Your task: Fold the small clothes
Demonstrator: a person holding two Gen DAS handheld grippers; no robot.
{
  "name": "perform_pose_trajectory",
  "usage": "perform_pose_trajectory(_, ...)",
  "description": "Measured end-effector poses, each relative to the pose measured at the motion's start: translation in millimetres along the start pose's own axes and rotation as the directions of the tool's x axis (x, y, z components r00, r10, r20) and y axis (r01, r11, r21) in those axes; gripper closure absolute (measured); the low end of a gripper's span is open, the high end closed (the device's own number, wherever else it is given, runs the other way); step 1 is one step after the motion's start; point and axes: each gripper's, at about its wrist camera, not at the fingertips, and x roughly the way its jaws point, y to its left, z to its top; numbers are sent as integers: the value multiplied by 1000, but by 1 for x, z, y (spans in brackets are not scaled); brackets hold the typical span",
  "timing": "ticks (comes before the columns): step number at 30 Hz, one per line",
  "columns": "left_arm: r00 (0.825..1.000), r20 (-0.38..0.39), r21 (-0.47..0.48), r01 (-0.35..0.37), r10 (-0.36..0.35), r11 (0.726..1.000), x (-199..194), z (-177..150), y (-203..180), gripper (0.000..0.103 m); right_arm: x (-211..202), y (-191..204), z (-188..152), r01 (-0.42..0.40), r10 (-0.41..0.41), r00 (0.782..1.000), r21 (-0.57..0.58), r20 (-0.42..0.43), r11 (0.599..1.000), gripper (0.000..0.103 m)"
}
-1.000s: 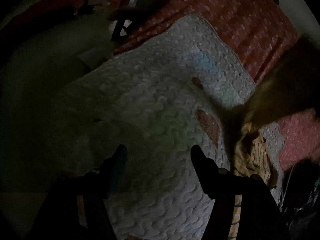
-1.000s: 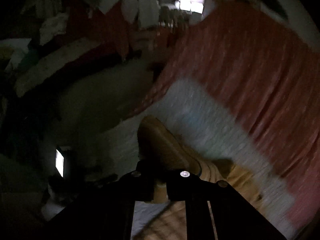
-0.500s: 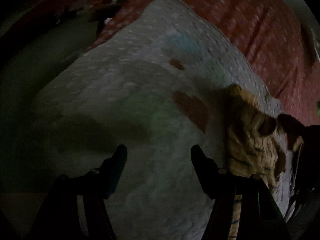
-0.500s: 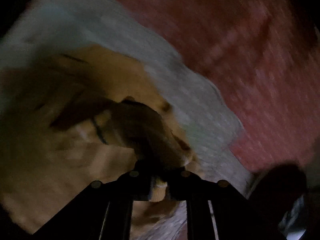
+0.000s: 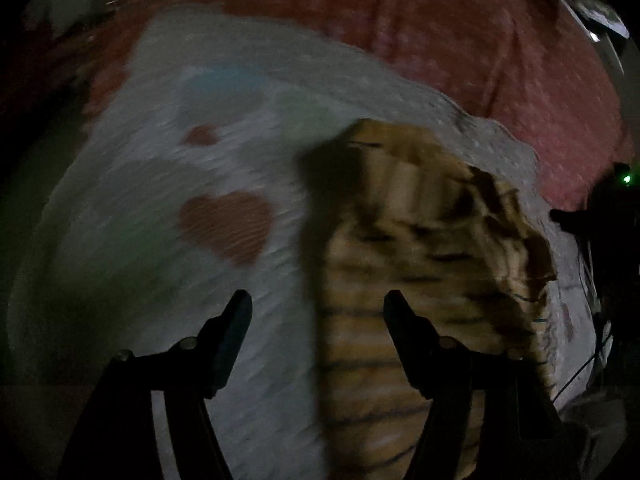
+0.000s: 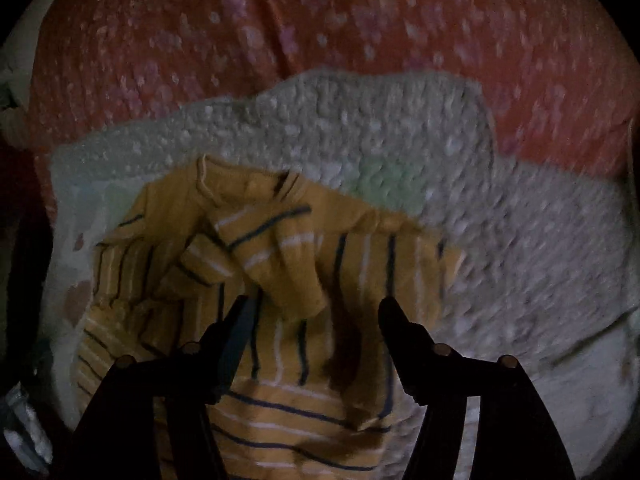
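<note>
A small yellow garment with dark and white stripes (image 6: 280,280) lies crumpled on a white quilted mat (image 6: 520,248). My right gripper (image 6: 314,312) is open just above the garment and holds nothing. In the left wrist view the same garment (image 5: 420,248) lies to the right on the mat (image 5: 160,280), which has red heart patches. My left gripper (image 5: 318,306) is open and empty, its right finger over the garment's left edge.
A red bedspread with pale dots (image 6: 320,32) lies under and beyond the mat; it also shows in the left wrist view (image 5: 480,60). The right gripper's dark body with a green light (image 5: 616,208) is at the right edge. The room is dim.
My right gripper was shut on the garment, carried it over the mat and let it go; it is now open. The left gripper swung right toward the garment.
</note>
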Motion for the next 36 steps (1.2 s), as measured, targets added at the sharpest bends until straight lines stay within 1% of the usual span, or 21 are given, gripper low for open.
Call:
perform_pose_trajectory(4, 998, -64, 70, 27, -22, 997, 48, 39, -56, 35, 22, 27, -12, 32, -28, 999, -96, 41, 995, 34)
perform_pose_trajectory(6, 995, -101, 84, 32, -23, 996, 75, 54, -73, 35, 36, 41, -15, 74, -66, 996, -169, 55, 983, 33)
perform_pose_trajectory(8, 992, -127, 104, 12, 1, 994, 97, 63, -86, 35, 54, 56, -16, 155, -145, 988, -258, 59, 954, 33)
perform_pose_trajectory(9, 991, -131, 116, -16, 32, 993, 107, 66, -89, 35, 67, 63, -16, 217, -211, 976, -312, 55, 925, 38)
perform_pose_trajectory(10, 989, -135, 125, -41, 58, 991, 115, 69, -91, 35, 77, 66, -15, 254, -257, 966, -349, 39, 902, 85)
perform_pose_trajectory(12, 983, -153, 126, -80, 99, 989, 129, 72, -89, 36, 77, 63, -6, 240, -250, 968, -349, 17, 906, 91)
perform_pose_trajectory(13, 981, -162, 122, -86, 106, 989, 132, 73, -86, 36, 64, 60, 0, 206, -202, 978, -321, 48, 924, 91)
perform_pose_trajectory(15, 981, -164, 119, -81, 100, 990, 132, 73, -82, 38, 25, 52, 8, 138, -104, 986, -293, 128, 946, 91)
perform_pose_trajectory(17, 982, -162, 127, -73, 93, 989, 128, 70, -79, 41, -3, 47, -3, 100, -46, 985, -341, 164, 935, 90)
perform_pose_trajectory(18, 983, -161, 129, -72, 93, 989, 127, 67, -77, 42, -7, 42, -11, 110, -52, 985, -364, 165, 925, 89)
perform_pose_trajectory(19, 982, -162, 132, -74, 95, 988, 126, 64, -75, 42, -6, 35, -22, 141, -86, 984, -386, 156, 912, 82)
perform_pose_trajectory(20, 982, -162, 135, -75, 96, 988, 123, 61, -70, 42, 2, 25, -32, 186, -151, 982, -409, 118, 893, 75)
perform_pose_trajectory(21, 982, -160, 141, -76, 98, 987, 119, 57, -65, 42, 12, 16, -40, 220, -207, 975, -420, 76, 881, 64)
perform_pose_trajectory(22, 982, -159, 147, -81, 105, 986, 116, 54, -63, 42, 18, 4, -47, 250, -256, 966, -417, 41, 874, 64)
perform_pose_trajectory(23, 980, -160, 151, -91, 115, 984, 112, 51, -59, 42, 19, -13, -53, 265, -281, 960, -379, 13, 886, 64)
perform_pose_trajectory(26, 973, -202, 129, -85, 110, 988, 105, 45, -42, 42, -4, -39, -49, 238, -234, 971, -236, 42, 942, 57)
perform_pose_trajectory(29, 968, -225, 91, -91, 109, 992, 94, 41, -27, 42, -19, -23, -33, 193, -174, 979, -203, 108, 960, 54)
perform_pose_trajectory(32, 978, -194, 32, -74, 79, 997, 69, 33, -14, 42, -5, 18, -9, 121, -95, 989, -263, 110, 957, 51)
perform_pose_trajectory(33, 983, -175, 5, -60, 60, 998, 60, 30, -9, 42, -1, 30, -4, 136, -106, 987, -288, 117, 948, 51)
perform_pose_trajectory(35, 990, -135, -27, -53, 49, 998, 46, 21, -1, 42, -3, 58, 11, 204, -146, 970, -329, 194, 922, 51)
perform_pose_trajectory(36, 992, -112, -32, -56, 52, 998, 39, 13, 5, 42, -7, 64, 16, 200, -134, 967, -320, 218, 926, 49)
